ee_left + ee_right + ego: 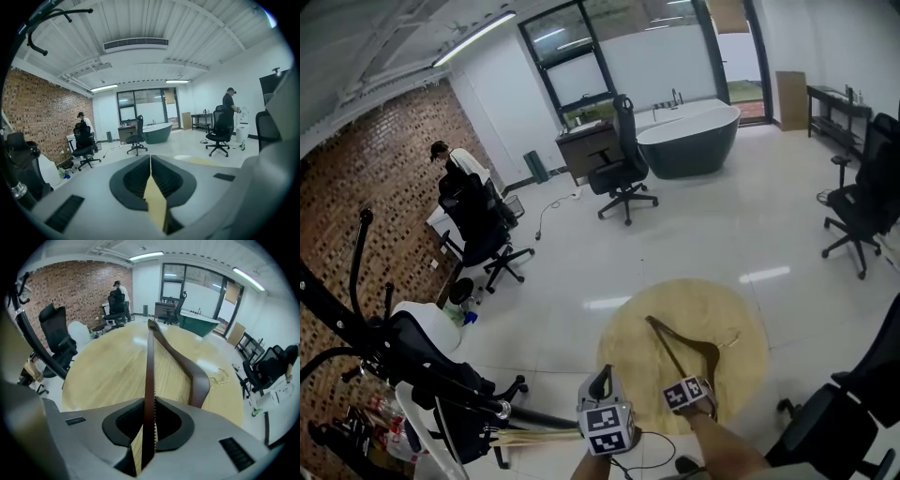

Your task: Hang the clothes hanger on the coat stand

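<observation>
Wooden clothes hanger (187, 366) rests on the worktop (103, 371), its lower bar pinched in the right claw (149, 427) for lifting; the left claw (150, 164) is closed on nothing.

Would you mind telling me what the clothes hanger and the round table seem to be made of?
Clothes hanger: likely dark-stained wood, smooth satin finish, with an even brown sheen. Round table: pale wood or wood-look laminate, glossy; faint grain lines and light reflections show.
</observation>
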The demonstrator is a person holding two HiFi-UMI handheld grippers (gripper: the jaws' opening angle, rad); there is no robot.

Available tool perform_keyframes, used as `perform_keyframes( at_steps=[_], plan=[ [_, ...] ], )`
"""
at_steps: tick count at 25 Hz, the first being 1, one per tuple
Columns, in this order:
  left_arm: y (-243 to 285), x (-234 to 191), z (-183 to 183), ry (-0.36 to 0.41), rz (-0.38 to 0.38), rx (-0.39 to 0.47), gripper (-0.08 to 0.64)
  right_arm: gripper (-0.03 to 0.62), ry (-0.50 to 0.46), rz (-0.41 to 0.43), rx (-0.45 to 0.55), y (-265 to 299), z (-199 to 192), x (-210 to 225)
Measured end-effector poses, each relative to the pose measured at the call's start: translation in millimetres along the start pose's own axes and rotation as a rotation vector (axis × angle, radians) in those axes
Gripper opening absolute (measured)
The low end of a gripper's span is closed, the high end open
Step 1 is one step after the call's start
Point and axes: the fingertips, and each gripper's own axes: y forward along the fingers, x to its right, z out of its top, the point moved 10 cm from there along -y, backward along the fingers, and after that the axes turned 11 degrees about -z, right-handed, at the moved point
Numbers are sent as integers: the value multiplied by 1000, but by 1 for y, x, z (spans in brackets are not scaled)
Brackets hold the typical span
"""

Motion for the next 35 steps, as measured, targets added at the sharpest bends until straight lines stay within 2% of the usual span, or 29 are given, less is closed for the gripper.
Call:
perform_keyframes(
  at_steps=[4,7,11,20,27,31,35],
  plan=[
    [-55,3,-7,-7,-7,5,21,43,-57,-87,82,-47,-28,-17],
    [-70,3,-11,-5,-10,22,21,43,-81,-133,149,-65,-29,-18],
    [-116,7,-12,-2,-21,47,21,43,-104,-190,236,-116,-41,-26],
    [-188,36,0,-11,-44,113,21,44,-149,-280,437,-231,-59,-10],
    [-283,16,-20,6,-35,160,21,44,-184,-360,605,-324,-80,-63],
    [-370,-28,-45,10,-25,171,21,44,-209,-412,699,-393,-98,-141],
    [-439,-50,-62,16,-16,191,21,43,-234,-443,788,-446,-118,-195]
  ],
)
